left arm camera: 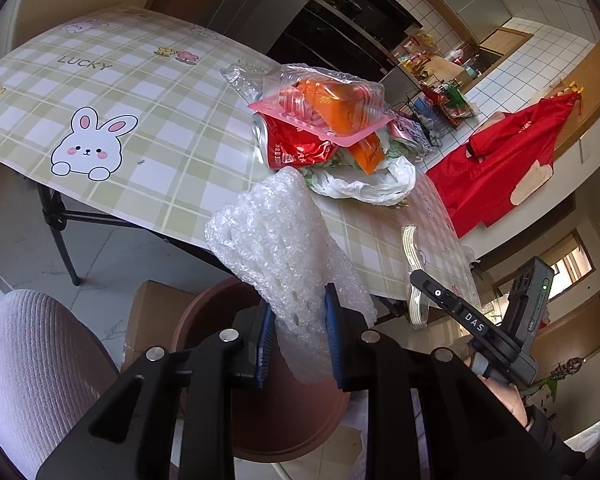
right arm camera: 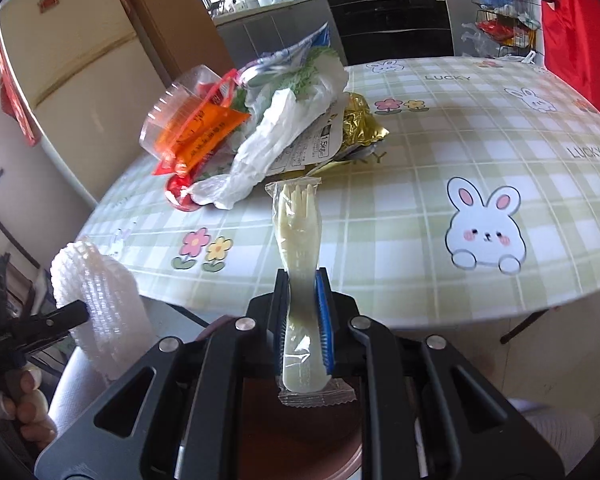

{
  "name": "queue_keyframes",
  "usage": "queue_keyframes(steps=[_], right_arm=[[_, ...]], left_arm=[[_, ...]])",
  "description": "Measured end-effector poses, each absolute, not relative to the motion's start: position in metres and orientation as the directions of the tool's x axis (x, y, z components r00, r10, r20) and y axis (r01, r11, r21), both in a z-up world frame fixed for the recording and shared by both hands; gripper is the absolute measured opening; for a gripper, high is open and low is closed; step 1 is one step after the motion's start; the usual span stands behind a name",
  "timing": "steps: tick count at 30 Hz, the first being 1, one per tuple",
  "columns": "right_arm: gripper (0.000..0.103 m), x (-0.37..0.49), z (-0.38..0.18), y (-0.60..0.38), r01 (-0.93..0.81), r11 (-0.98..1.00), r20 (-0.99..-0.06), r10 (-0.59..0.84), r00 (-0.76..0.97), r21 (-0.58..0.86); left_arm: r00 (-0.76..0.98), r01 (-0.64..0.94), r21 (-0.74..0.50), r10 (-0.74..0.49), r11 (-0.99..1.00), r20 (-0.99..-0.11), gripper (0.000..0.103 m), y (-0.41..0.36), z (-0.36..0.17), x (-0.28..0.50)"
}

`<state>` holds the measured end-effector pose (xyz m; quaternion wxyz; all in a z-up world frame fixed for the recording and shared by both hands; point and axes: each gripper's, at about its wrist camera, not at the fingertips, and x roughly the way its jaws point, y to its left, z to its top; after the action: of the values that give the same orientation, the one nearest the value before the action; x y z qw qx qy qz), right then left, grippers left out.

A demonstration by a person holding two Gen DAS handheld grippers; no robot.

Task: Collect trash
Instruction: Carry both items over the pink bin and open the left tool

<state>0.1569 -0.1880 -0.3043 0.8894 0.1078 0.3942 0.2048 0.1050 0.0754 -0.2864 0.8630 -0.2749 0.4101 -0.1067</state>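
Observation:
My left gripper [left arm camera: 299, 303] is shut on a white foam net sleeve [left arm camera: 276, 232], held over a brown bin [left arm camera: 284, 412] at the table's edge. My right gripper [right arm camera: 301, 280] is shut on a cream plastic fork in a clear wrapper [right arm camera: 298, 220], tines pointing away, just off the table's near edge above the same bin [right arm camera: 300, 432]. On the plaid bunny tablecloth [right arm camera: 420, 160] lies a trash pile: a crushed red can [left arm camera: 292, 148], a clear clamshell with orange packets [left arm camera: 324, 100], a white plastic bag [right arm camera: 276, 132] and a gold wrapper [right arm camera: 358, 124]. The foam sleeve [right arm camera: 100, 300] also shows at left in the right wrist view.
A ribbed pink cushion [left arm camera: 32, 360] and a cardboard box [left arm camera: 148, 320] sit on the floor beside the bin. A red apron [left arm camera: 512, 160] hangs beyond the table. A fridge [right arm camera: 60, 80] and kitchen counters stand behind.

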Motion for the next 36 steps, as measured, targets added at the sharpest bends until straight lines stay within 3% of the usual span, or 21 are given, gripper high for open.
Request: queue_keyframes(steps=[17, 32, 33, 34, 35, 36], right_arm=[[0.017, 0.087, -0.255, -0.227, -0.304, 0.86, -0.51, 0.493, 0.705, 0.41], [0.017, 0.105, -0.273, -0.226, -0.273, 0.863, -0.547, 0.485, 0.682, 0.425], [0.017, 0.106, -0.274, -0.226, -0.274, 0.864, -0.55, 0.485, 0.68, 0.423], [0.017, 0.107, -0.274, -0.224, -0.275, 0.864, -0.553, 0.485, 0.678, 0.421], [0.017, 0.108, -0.275, -0.223, -0.275, 0.865, -0.555, 0.485, 0.676, 0.421], [0.017, 0.108, -0.275, -0.222, -0.276, 0.865, -0.557, 0.486, 0.673, 0.42]], left_arm=[[0.647, 0.094, -0.449, -0.398, 0.889, -0.651, 0.023, 0.022, -0.249, 0.08], [0.46, 0.204, -0.469, -0.507, 0.859, -0.729, 0.025, -0.019, -0.298, 0.104], [0.443, 0.214, -0.474, -0.518, 0.854, -0.732, 0.028, -0.022, -0.302, 0.106], [0.427, 0.225, -0.477, -0.526, 0.85, -0.736, 0.04, -0.025, -0.306, 0.108], [0.407, 0.229, -0.482, -0.533, 0.846, -0.742, 0.064, -0.027, -0.31, 0.112], [0.401, 0.216, -0.496, -0.54, 0.841, -0.74, 0.073, -0.025, -0.314, 0.115]])
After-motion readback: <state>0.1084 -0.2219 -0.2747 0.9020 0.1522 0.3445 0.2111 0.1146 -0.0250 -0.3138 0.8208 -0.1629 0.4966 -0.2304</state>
